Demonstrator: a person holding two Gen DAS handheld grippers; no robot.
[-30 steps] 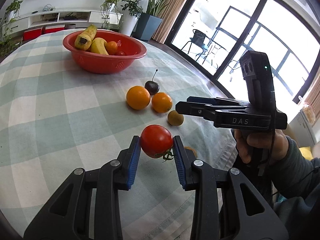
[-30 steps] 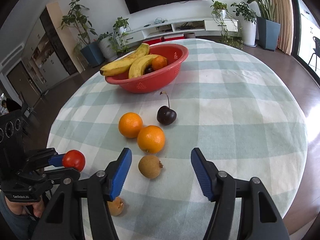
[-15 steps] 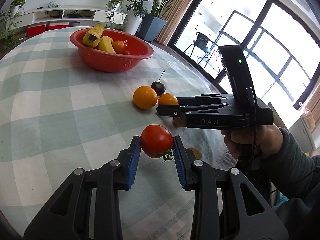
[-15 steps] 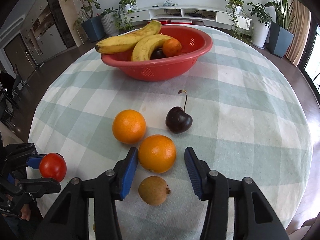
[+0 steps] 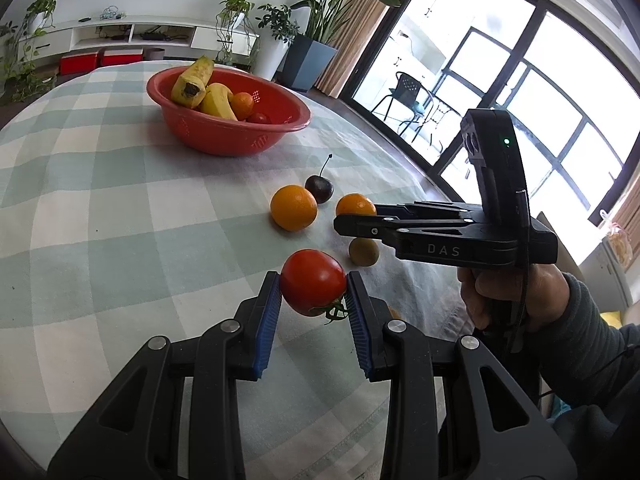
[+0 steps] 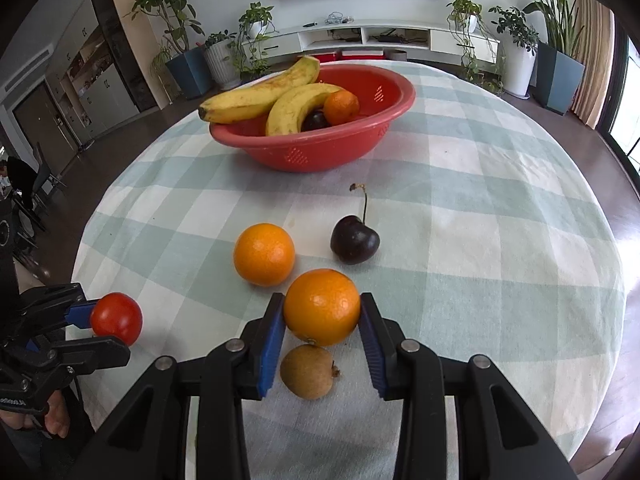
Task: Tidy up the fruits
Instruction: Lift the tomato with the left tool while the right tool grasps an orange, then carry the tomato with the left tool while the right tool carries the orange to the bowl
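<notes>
orange [image 6: 322,306] sits on the checked cloth [image 6: 500,248], clamped by the right gripper [image 6: 322,328], whose jaws have just been closing; left gripper [image 5: 313,312] grips a tomato [image 5: 313,288] near the bowl [image 6: 320,152].

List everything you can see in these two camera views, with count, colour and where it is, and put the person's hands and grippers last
bowl: 1, red, far side of the table
bananas: 2, yellow, in the bowl
small orange: 1, orange, in the bowl
dark fruit: 1, dark, in the bowl beside the small orange
red fruit: 1, red, in the bowl
tablecloth: 1, pale green and white check, over the table
cherry: 1, dark, stemmed, on the cloth
free orange: 1, orange, left of the cherry
brown fruit: 1, below the gripped orange
potted plants: several, green, along the wall
left gripper: shut on tomato, red
right gripper: jaws just closed on gripped orange
right hand: holds the handle
</notes>
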